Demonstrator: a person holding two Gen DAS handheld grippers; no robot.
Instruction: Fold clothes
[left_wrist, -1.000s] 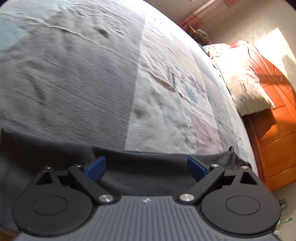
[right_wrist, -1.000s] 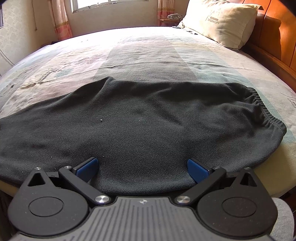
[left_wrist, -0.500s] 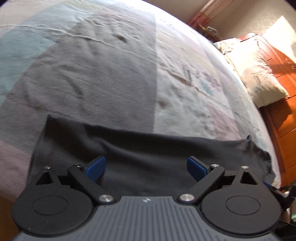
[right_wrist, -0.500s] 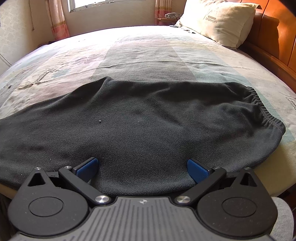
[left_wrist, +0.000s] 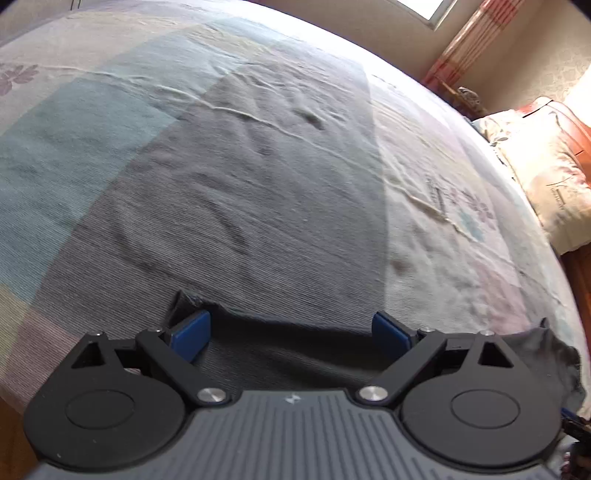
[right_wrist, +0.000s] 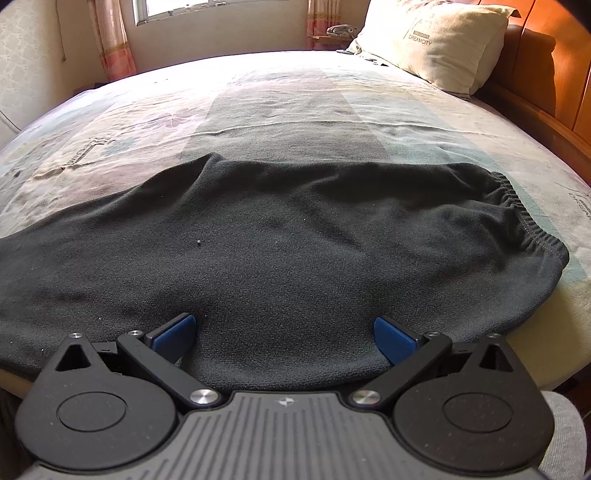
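Dark grey garment (right_wrist: 280, 240), fleece-like nap with small lint specks, lies spread flat across the near part of the bed (right_wrist: 295, 99). Broad rounded outline in the right wrist view; far edge runs roughly straight across the bed. Right end finishes in a gathered, ribbed elastic band (right_wrist: 524, 218) with puckered stitching. Near edge hangs toward the bed's front border.

Right claw (right_wrist: 284, 332) sits low over the garment's near edge, blue pads (right_wrist: 173, 334) spread wide, nothing between them; cloth lies under the gap. Black linkage arms, ridged grey body.

Left claw (left_wrist: 291, 330) also spread wide, blue fingertips (left_wrist: 190, 332) apart, gripping nothing. Only a narrow dark strip of the garment (left_wrist: 291, 345) shows just ahead of it, with a small upturned corner (left_wrist: 183, 302) beside the left pad. Another crumpled dark edge (left_wrist: 554, 354) at far right of that view.

Bedsheet (left_wrist: 258, 177): thin woven cotton, fine ribbed weave, patchwork of pale teal, grey, pink and cream blocks, faint floral prints, shallow creases. Bright sun across the far half.

Cream pillow (right_wrist: 439, 40), soft, printed lettering, leans against the orange wooden headboard (right_wrist: 543, 62). Pink striped curtains (right_wrist: 110, 40) flank a window (right_wrist: 221, 7) on the far wall. Grey knitted sleeve (right_wrist: 565, 435) at the lower right corner of the right wrist view.
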